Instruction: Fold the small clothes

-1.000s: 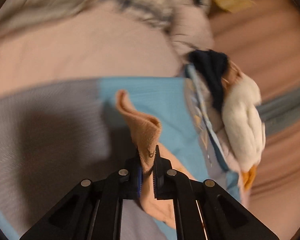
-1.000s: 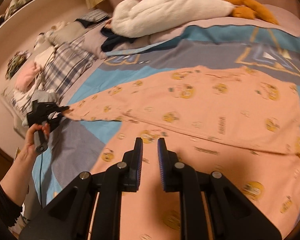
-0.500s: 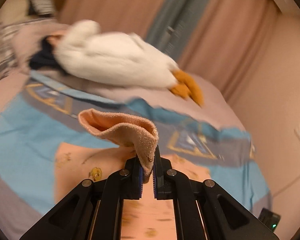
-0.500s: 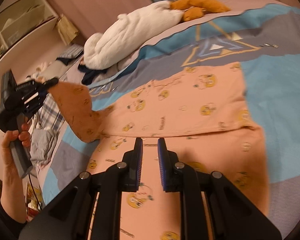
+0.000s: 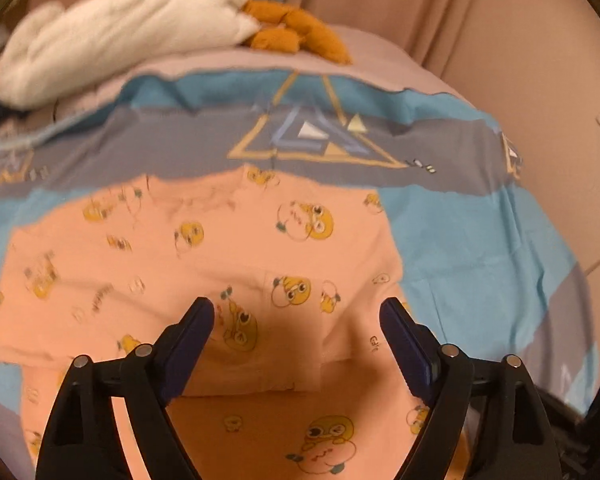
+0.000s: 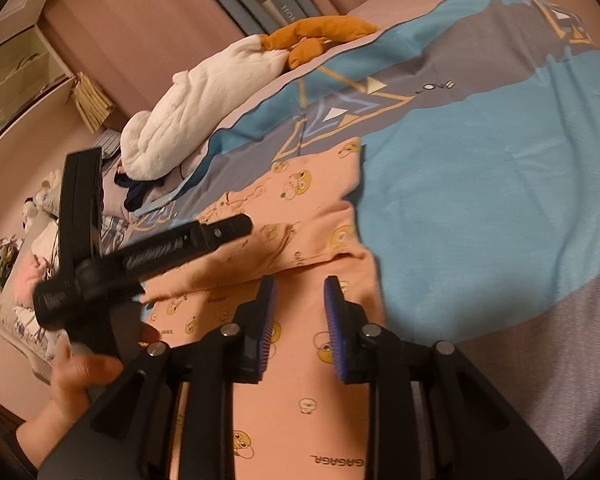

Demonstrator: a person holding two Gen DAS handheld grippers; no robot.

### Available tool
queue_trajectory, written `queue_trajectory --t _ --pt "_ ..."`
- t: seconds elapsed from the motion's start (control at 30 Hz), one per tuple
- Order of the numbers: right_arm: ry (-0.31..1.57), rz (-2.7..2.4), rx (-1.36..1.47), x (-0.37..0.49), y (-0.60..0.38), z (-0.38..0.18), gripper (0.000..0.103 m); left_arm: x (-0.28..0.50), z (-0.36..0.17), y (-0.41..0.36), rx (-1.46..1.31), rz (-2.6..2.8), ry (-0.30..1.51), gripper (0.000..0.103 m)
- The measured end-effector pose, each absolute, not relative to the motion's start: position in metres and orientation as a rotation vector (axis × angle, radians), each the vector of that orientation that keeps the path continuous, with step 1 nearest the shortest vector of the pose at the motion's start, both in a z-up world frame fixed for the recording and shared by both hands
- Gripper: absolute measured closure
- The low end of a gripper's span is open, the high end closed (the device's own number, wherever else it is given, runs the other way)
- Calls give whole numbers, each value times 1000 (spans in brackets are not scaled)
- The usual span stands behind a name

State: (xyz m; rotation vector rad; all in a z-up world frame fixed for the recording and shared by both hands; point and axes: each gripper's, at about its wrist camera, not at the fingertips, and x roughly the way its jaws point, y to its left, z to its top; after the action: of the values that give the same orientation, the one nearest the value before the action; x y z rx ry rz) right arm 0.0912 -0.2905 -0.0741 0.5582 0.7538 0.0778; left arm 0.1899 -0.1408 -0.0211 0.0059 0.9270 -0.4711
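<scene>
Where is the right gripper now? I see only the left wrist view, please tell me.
Observer: The right gripper is over the lower part of the peach garment. Its jaws have just been opening, and nothing is between them.
Operator: Is any text printed on the garment near it?
Observer: Yes, a printed word lies below the gripper in the right wrist view. It is upside down and looks like GAGAGA.
Operator: What is beside the bed on the far left?
Observer: A pile of clothes lies past the left edge of the bedcover, with pink and white pieces in it.
</scene>
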Motion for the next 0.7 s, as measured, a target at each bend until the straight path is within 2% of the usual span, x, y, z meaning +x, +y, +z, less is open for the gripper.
queue_trajectory --t 0.33,0.6,0.63,0.7 --pt "738 83 582 90 -288 -66 74 161 11 -140 101 -497 774 19" --pt "736 96 562 94 -273 -56 73 153 15 -117 83 -468 774 19" --pt "737 97 560 95 -271 -56 73 152 14 -110 73 -462 780 19" --pt "752 100 565 98 -268 -57 65 152 10 -92 39 -451 799 18"
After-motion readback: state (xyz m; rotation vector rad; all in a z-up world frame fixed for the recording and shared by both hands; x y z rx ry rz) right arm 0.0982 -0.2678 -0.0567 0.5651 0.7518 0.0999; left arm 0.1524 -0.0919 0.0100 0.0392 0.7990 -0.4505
